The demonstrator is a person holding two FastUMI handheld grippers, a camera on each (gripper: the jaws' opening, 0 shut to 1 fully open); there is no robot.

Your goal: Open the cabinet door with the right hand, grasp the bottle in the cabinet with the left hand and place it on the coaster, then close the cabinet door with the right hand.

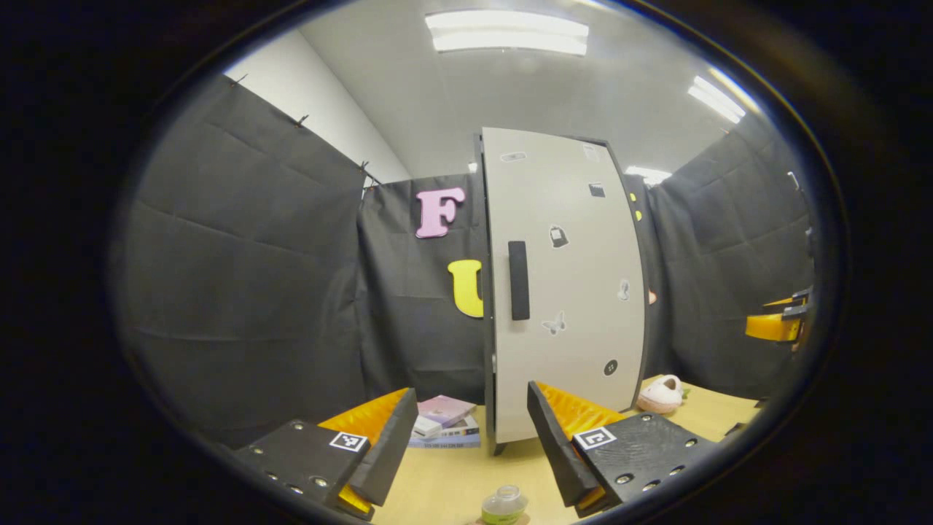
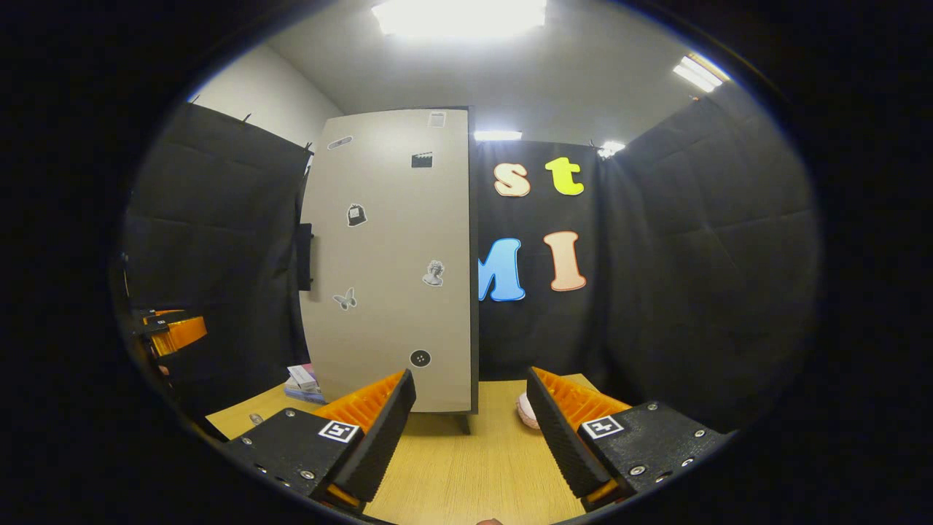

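pale wooden table (image 1: 452,481) underfoot of everything, black cloth walls on all sides, ceiling strip lights (image 1: 508,33) overhead.

upright on the table, a tall cabinet (image 1: 565,292) with its grey door (image 1: 576,240) shut flat – dark vertical handle (image 1: 518,281) at the left edge, small stickers scattered over the panel. seen again in the right gripper view (image 2: 393,262), handle (image 2: 305,257) poking out at the far left edge.

left of the cabinet, a small stack of books (image 1: 446,423); to its right, a pink plush slipper (image 1: 662,395) lying on the table, also glimpsed between the right tool's fingers (image 2: 525,410).

at the bottom edge of the left gripper view, the bottle (image 1: 503,504) standing on the table with a light cap, seemingly on a coaster, though too little of that visible to be sure.

left gripper (image 1: 466,445) – fingers spread wide, nothing between them, bottle just below and not touched.

right gripper (image 2: 466,437) – likewise spread wide, gripping nothing, aimed at the cabinet's lower right corner and clear of it; spotted too at the right edge of the left gripper view (image 1: 780,321).
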